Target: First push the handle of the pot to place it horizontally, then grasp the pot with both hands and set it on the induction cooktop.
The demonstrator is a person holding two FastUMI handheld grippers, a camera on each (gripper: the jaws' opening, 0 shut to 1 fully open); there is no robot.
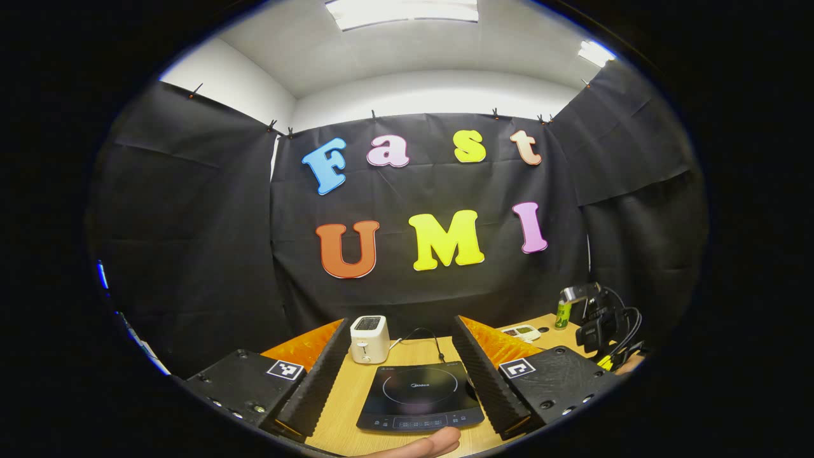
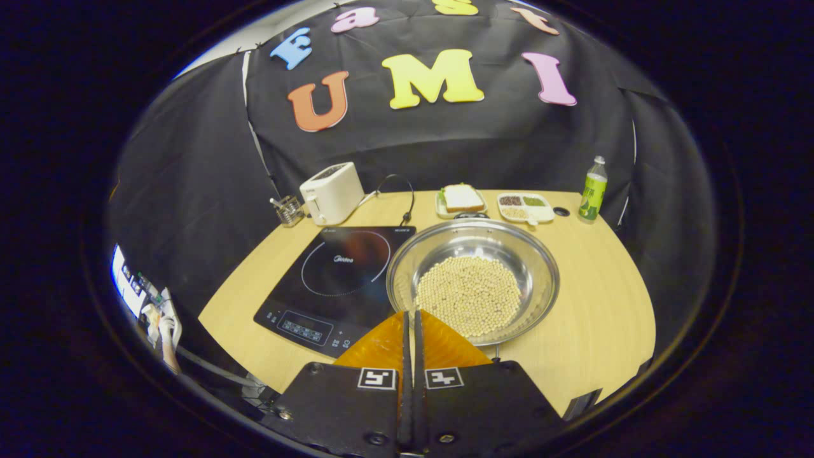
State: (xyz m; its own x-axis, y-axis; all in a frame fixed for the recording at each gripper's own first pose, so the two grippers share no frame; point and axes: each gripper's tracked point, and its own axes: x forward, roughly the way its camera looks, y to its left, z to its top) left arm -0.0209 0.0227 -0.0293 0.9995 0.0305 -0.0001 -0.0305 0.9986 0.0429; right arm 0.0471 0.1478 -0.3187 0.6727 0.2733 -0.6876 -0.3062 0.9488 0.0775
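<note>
A round steel pot (image 2: 483,254) holding pale beans rests on the wooden table, just right of the black induction cooktop (image 2: 337,270). A small dark handle (image 2: 471,216) shows at the pot's far rim. My right gripper (image 2: 410,315) is shut with nothing between its fingers, its tips over the pot's near rim. In the left gripper view my left gripper (image 1: 402,320) stands wide open, low over the table, with the cooktop (image 1: 416,394) between its fingers. A fingertip (image 1: 423,445) shows at the bottom edge.
A white toaster (image 2: 331,191) and a small glass holder (image 2: 289,210) stand behind the cooktop. A sandwich plate (image 2: 461,198), a compartment dish (image 2: 524,207) and a green bottle (image 2: 593,189) line the back. A black device with cables (image 1: 604,324) sits at the right.
</note>
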